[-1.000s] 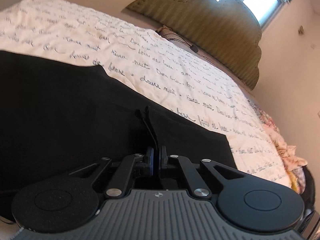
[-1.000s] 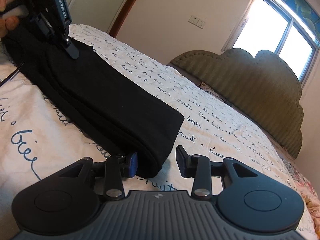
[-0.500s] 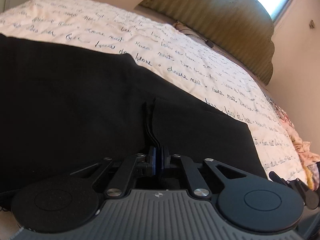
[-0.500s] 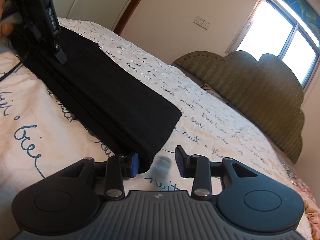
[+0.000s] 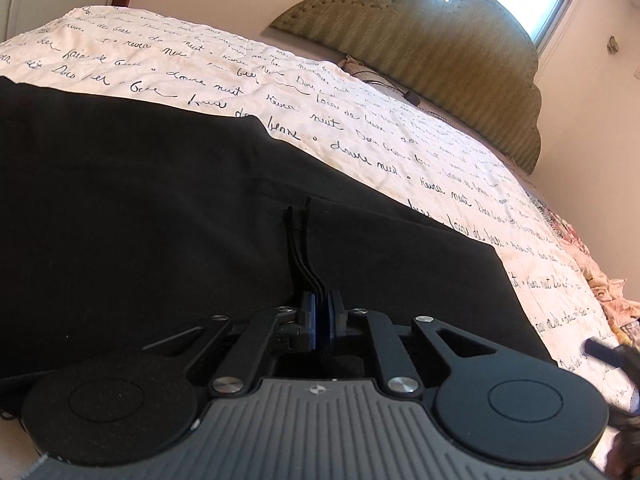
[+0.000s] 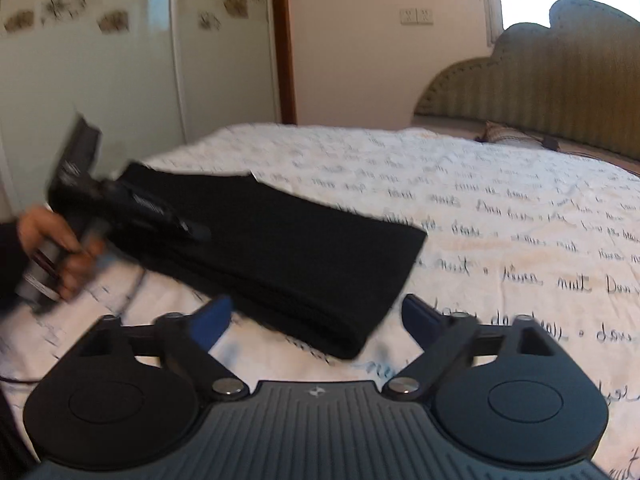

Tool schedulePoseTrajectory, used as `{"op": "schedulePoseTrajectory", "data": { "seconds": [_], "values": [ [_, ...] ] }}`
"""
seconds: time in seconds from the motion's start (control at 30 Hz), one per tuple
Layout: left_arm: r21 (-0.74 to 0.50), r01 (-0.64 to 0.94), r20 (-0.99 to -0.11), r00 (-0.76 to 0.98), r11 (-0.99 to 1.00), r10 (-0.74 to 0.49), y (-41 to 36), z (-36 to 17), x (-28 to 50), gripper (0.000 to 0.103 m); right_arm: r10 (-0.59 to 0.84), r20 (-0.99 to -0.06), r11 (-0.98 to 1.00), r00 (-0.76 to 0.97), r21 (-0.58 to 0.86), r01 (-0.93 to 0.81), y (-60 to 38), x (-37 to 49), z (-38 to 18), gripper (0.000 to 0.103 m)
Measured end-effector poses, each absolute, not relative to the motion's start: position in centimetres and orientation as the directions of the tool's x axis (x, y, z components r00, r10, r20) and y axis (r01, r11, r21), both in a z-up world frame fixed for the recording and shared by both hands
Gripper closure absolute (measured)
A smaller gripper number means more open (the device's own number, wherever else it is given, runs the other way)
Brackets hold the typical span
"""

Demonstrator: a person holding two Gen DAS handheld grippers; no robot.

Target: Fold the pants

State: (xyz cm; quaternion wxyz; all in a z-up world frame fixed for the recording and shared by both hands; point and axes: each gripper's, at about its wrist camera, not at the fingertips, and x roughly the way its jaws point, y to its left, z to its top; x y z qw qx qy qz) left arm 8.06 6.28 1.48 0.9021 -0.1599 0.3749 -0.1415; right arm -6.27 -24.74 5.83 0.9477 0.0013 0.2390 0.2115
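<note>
Black pants [image 5: 160,208] lie folded lengthwise on the bed, seen also as a long strip [image 6: 300,248] in the right wrist view. My left gripper [image 5: 321,300] rests at the waist end, its pads nearly together on the black drawstring cords [image 5: 300,248], and its jaws are opening a little. The same left gripper [image 6: 196,232] shows blurred at the far left, held by a hand [image 6: 52,240]. My right gripper [image 6: 316,312] hovers above the pants' other end. Its jaws are opening wide and nothing is pressed between them.
A white bedspread [image 5: 360,92] with dark handwriting print covers the bed. A padded olive headboard [image 6: 560,92] stands at the far end under a window. Pale wardrobe doors [image 6: 100,80] and a brown door frame [image 6: 284,40] stand beyond the bed's far side.
The right gripper let go of the pants' end, spread wide, lifted off the bed and rolled level. The left gripper stayed at the waist; its pads parted slightly.
</note>
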Motion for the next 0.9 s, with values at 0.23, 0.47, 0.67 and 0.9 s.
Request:
{"op": "schedulePoseTrajectory", "data": {
  "seconds": [0.23,0.47,0.67,0.9],
  "values": [
    [-0.406,0.144,-0.618,0.684,0.902,-0.388,6.6,1.4,7.9,0.089,0.454,-0.342,0.843,0.823,0.464,-0.272,-26.4,0.1,8.1,0.0],
    [-0.422,0.148,-0.607,0.686,0.894,-0.401,7.1,1.3,7.8,0.089,0.465,-0.543,0.81,0.699,0.579,-0.088,-24.7,7.9,0.4,0.0],
    [-0.463,0.141,-0.581,0.697,0.875,-0.42,8.1,1.2,7.4,0.086,0.462,-0.437,0.817,0.772,0.549,-0.177,-24.4,5.3,-0.9,0.0],
    [-0.429,-0.076,-0.44,0.888,0.9,-0.135,15.6,5.0,0.9,0.028,0.459,-0.434,0.816,0.776,0.551,-0.174,-24.5,5.6,-0.7,0.0]
  ]
}}
